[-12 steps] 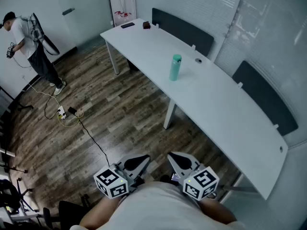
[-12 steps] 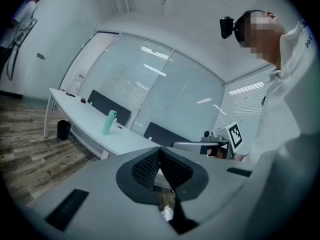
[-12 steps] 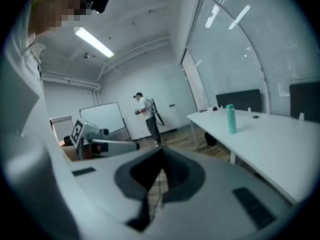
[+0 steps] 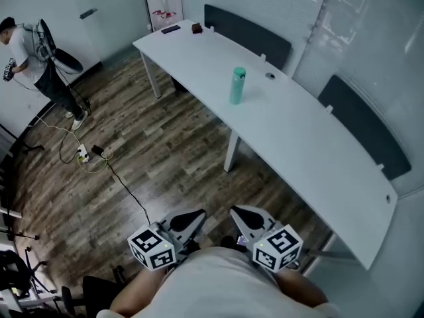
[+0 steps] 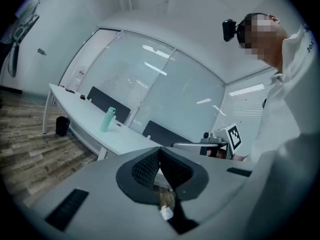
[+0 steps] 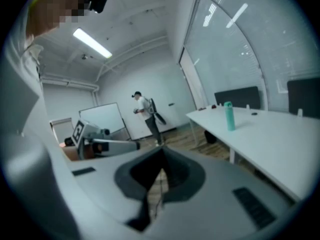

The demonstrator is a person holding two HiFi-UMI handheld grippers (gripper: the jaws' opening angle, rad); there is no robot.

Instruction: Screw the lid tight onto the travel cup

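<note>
One teal travel cup (image 4: 237, 86), upright with lid (image 4: 239, 72) on top, far out on the long white table (image 4: 298, 144), touched by nothing. Well apart from it, near the body at the bottom of the head view: left gripper (image 4: 200, 215) and right gripper (image 4: 234, 211), side by side, jaws of both pressed together, nothing between them. Far left, a standing person (image 4: 28, 50). Against half a second before: whole scene slid slightly up and left, cup at the same spot on the table, grippers as before.

Right gripper (image 6: 161, 165) jaws together, empty; travel cup (image 6: 229, 116) upright on table (image 6: 280, 136), well apart.
</note>
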